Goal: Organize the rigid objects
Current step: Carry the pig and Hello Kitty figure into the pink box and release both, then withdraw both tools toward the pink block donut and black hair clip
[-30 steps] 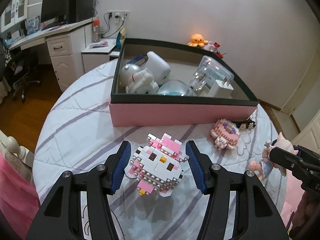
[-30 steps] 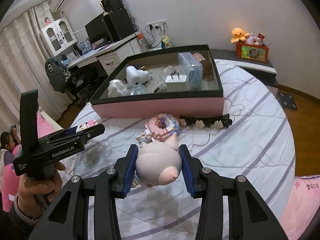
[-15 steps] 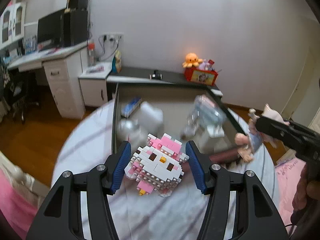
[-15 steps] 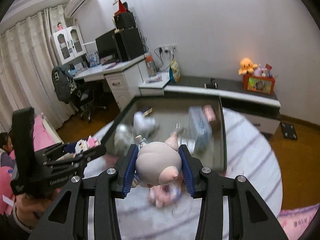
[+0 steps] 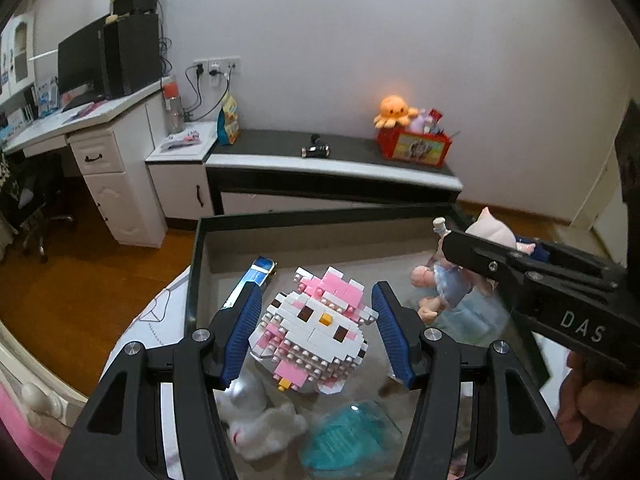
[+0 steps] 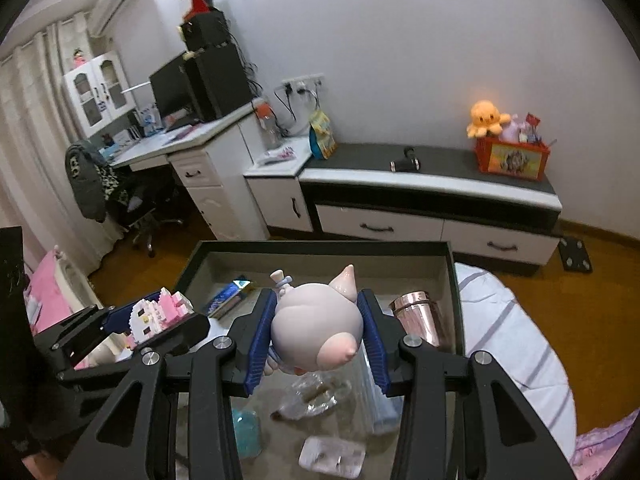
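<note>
Two toys hang over the box (image 5: 196, 264), mid-carry: left gripper (image 5: 316, 334) jaws clamp the brick kitten (image 5: 314, 328); right gripper (image 6: 316, 338) jaws clamp the pink figurine (image 6: 316, 332). Next, I judge: lower toward bare floor at 12 o'clock, then release.

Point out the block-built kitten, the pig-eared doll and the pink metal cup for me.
block-built kitten (image 5: 316, 328): left wrist view, on its white face.
pig-eared doll (image 6: 316, 332): right wrist view, on the back of its pale head.
pink metal cup (image 6: 420, 318): right wrist view, on its shiny side wall.
</note>
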Motion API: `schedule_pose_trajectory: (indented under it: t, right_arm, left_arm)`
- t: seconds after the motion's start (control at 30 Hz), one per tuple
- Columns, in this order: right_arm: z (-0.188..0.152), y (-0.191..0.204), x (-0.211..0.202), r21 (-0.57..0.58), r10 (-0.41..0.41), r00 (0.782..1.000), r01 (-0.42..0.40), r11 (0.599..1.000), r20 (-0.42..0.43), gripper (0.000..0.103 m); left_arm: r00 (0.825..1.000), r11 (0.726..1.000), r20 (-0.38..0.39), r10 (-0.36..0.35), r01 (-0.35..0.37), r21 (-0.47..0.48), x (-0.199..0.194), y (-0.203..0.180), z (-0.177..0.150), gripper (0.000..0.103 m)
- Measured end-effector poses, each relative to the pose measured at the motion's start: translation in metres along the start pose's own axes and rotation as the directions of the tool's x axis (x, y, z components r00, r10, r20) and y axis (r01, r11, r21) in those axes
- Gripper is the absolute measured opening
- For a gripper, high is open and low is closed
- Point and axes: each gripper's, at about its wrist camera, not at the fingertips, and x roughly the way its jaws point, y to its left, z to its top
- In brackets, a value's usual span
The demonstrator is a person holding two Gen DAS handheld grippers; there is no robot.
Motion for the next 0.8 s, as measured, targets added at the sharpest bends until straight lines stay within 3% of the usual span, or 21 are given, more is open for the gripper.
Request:
schedule_pose_trajectory:
  t: [0.07,0.1,0.13,0.17,0.2,0.43,0.8]
  right_arm:
    - [-0.003,-0.004,0.002,0.013,0.001,1.000,-0.001,1.000,-0.006,0.044]
    - [-0.005,-0.007,0.001,0.023,0.004,1.000,-0.004,1.000,-0.004,0.055]
    - [-0.004,-0.009,-0.001,0.031,0.004,1.000,-0.004,1.000,-0.002,0.078]
    - [-0.006,-0.011,-0.004,0.043,0.007,1.000,-0.007,0.999,0.007,0.087]
    - [-0.006,-0.011,-0.007,0.048,0.015,1.000,-0.016,0.999,0.015,0.089]
    - [-0.015,-0.007,-0.040,0.066,-0.022,0.999,0.019,0.998,0.042,0.090]
    - [-0.062,0.010,-0.117,0.069,-0.056,0.989,0.047,0.997,0.136,0.091]
  left_arm:
    - [1.000,0.999,-0.008,0.024,-0.024,0.026,0.006,-0.003,-0.004,0.073]
    - [0.999,0.999,-0.003,0.037,-0.037,0.031,0.005,-0.003,-0.005,0.090]
    - [0.998,0.998,0.010,0.057,-0.057,0.030,0.003,-0.002,-0.007,0.102]
    - [0.997,0.997,0.028,0.067,-0.067,0.024,-0.001,0.000,-0.009,0.103]
    - [0.997,0.998,0.042,0.067,-0.068,0.017,-0.005,0.002,-0.011,0.103]
    - [0.995,0.997,0.075,0.066,-0.063,-0.034,-0.039,0.016,-0.027,0.103]
    - [0.992,0.997,0.116,0.048,-0.040,-0.066,-0.108,0.025,-0.073,0.103]
